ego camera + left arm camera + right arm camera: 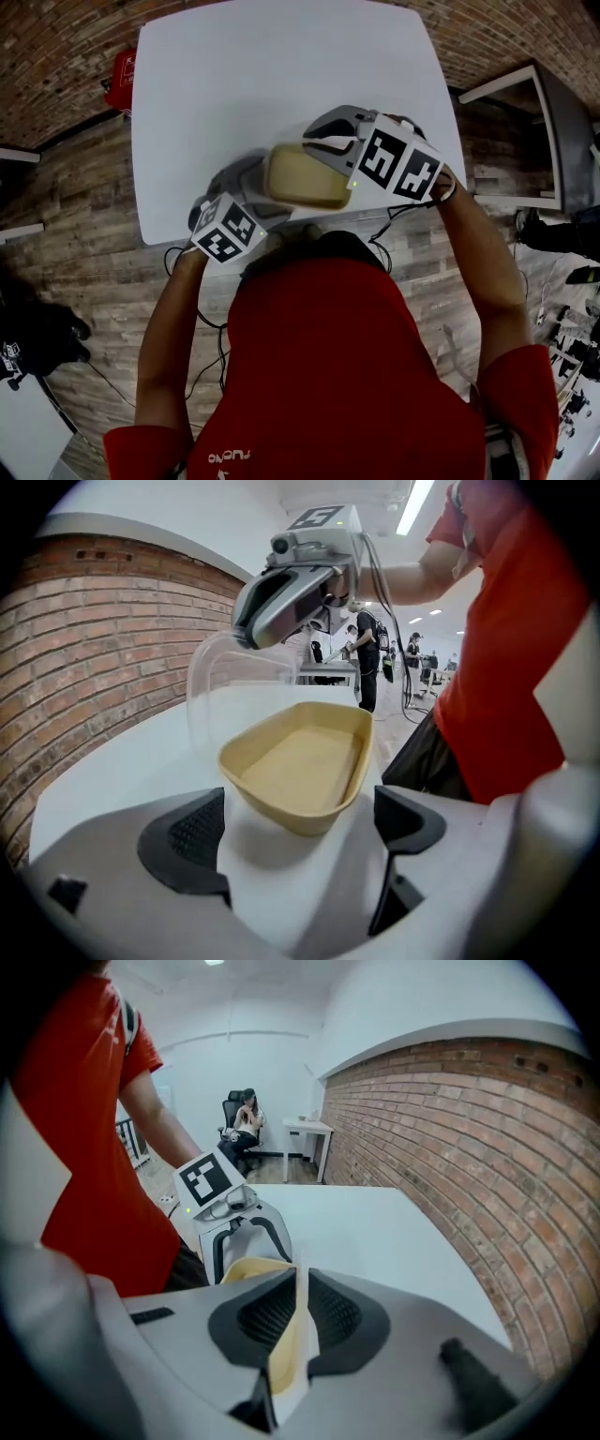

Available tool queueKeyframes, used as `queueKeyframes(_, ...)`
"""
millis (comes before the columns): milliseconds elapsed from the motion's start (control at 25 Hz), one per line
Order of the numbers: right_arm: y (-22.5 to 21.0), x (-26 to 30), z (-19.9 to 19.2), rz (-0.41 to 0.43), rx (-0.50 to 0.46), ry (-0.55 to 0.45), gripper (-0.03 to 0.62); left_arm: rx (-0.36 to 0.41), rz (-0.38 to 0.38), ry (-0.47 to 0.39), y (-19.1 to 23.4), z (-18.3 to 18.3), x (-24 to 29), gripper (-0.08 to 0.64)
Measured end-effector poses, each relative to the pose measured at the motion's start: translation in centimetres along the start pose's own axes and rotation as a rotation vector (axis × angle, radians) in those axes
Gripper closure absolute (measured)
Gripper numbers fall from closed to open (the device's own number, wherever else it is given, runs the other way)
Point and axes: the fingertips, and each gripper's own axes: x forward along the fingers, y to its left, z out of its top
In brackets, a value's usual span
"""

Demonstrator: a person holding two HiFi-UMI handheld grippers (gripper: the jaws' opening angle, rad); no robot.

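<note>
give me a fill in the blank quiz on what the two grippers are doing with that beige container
1. The left gripper has its jaws ____, with the near end of the beige container between them.
2. The right gripper has its jaws ____ on the clear lid.
3. The person's shirt is ____ in colour.
4. Below the grippers is a table with a ____ top.

Missing words: open; shut; red; white

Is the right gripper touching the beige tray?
Touching. The right gripper view shows the right gripper with its jaws shut on the wall of the beige tray.
</note>
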Motion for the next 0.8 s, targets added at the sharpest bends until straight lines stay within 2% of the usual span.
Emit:
queueKeyframes(160, -2.6, 0.3, -0.4, 0.125, 0.183, -0.036, 0.538, -0.047, 0.051, -0.028, 0.2, 0.4, -0.8, 0.048)
queueKeyframes(280, -5.8, 1.0, -1.4, 0.143, 0.244, -0.023, 0.54, -0.092, 0.098, -0.075, 0.3, 1.4, -1.8, 0.048)
queueKeyframes(400, -8.4, 2.5, -2.6, 0.145, 0.21, 0.002, 0.54, -0.153, 0.146, -0.147, 0.2, 3.3, -3.0, 0.048)
queueKeyframes(520, -10.3, 4.3, -3.0, 0.154, 0.157, 0.024, 0.538, -0.256, 0.208, -0.263, 1.0, 5.8, -4.4, 0.048)
queueKeyframes(720, -12.2, 6.8, -5.5, 0.164, 0.158, 0.039, 0.538, -0.444, 0.287, -0.452, 5.4, 9.3, -4.2, 0.052)
queueKeyframes(800, -12.6, 7.3, -6.4, 0.16, 0.166, 0.033, 0.538, -0.502, 0.32, -0.497, 8.0, 10.0, -3.5, 0.092)
